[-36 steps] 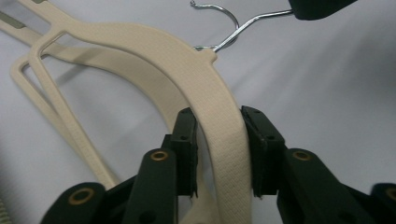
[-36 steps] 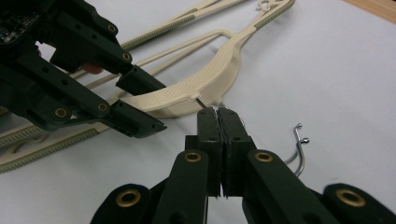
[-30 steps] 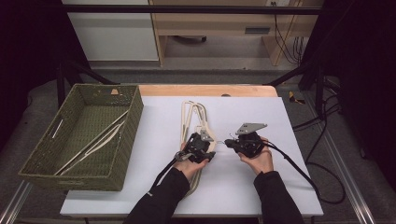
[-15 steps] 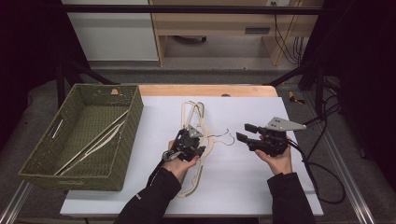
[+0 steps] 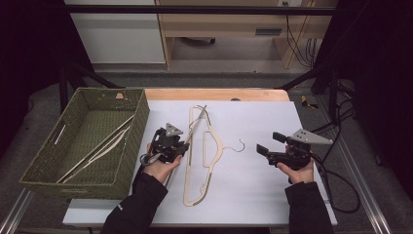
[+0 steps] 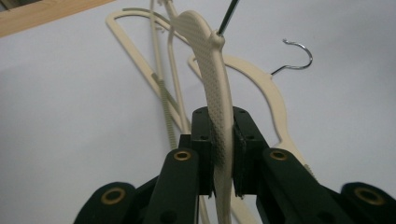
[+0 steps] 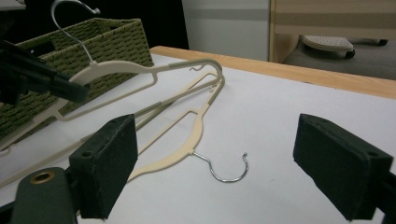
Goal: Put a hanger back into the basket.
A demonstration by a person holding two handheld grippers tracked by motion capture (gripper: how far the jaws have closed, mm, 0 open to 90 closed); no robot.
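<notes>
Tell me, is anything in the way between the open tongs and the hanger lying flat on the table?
Nothing visible. The right tongs are open, and only bare white table lies between them and the flat hanger, whose hook points toward them.

no readable text, no labels, no brand marks, no numbers on anything

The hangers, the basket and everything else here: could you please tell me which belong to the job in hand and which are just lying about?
In the job:
- lifted hanger, clamped by the left hand-held gripper
- hanger on the table
- basket holding hangers
- right hand-held gripper, open

Lying about:
- cables
- cabinet behind
</notes>
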